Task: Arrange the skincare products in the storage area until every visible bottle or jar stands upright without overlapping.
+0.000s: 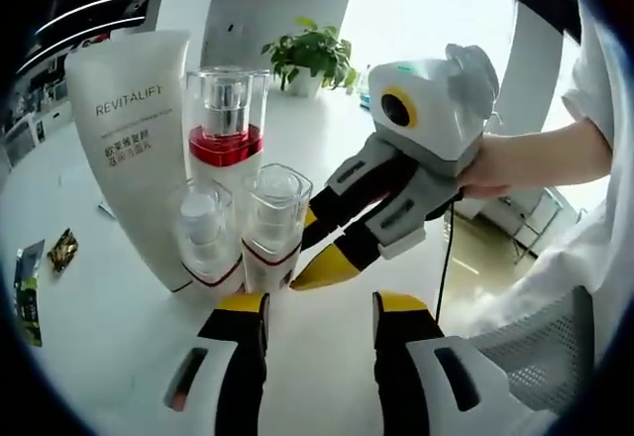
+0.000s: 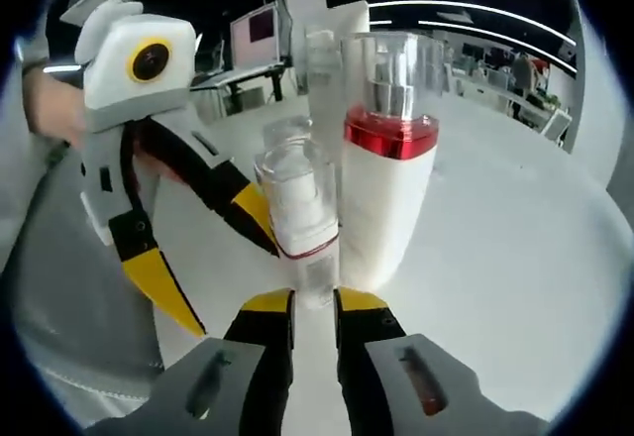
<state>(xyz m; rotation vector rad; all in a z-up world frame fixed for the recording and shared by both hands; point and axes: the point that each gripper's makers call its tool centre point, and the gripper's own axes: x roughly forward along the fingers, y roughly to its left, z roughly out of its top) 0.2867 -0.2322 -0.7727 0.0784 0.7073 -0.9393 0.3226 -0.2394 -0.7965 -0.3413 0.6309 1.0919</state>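
Note:
On the white table (image 1: 99,337) stand, upright and close together, a white REVITALIFT tube (image 1: 134,149), a tall white bottle with a red band (image 1: 226,129) and two small clear-capped bottles (image 1: 203,233) (image 1: 272,223). My right gripper (image 1: 305,251) reaches in from the right, its jaws either side of the nearer small bottle's base. In the right gripper view that small bottle (image 2: 302,223) fills the gap at my right gripper's (image 2: 315,302) tips, with the red-banded bottle (image 2: 386,188) just behind. My left gripper (image 1: 319,302) stands open before the group, holding nothing, and appears as the left gripper (image 2: 228,282) beside the small bottle.
Two small packets (image 1: 64,251) (image 1: 28,292) lie on the table's left part. A potted plant (image 1: 312,54) stands at the far side. A mesh chair (image 1: 535,347) sits off the table's right edge. A person's hand (image 1: 515,159) holds the right gripper.

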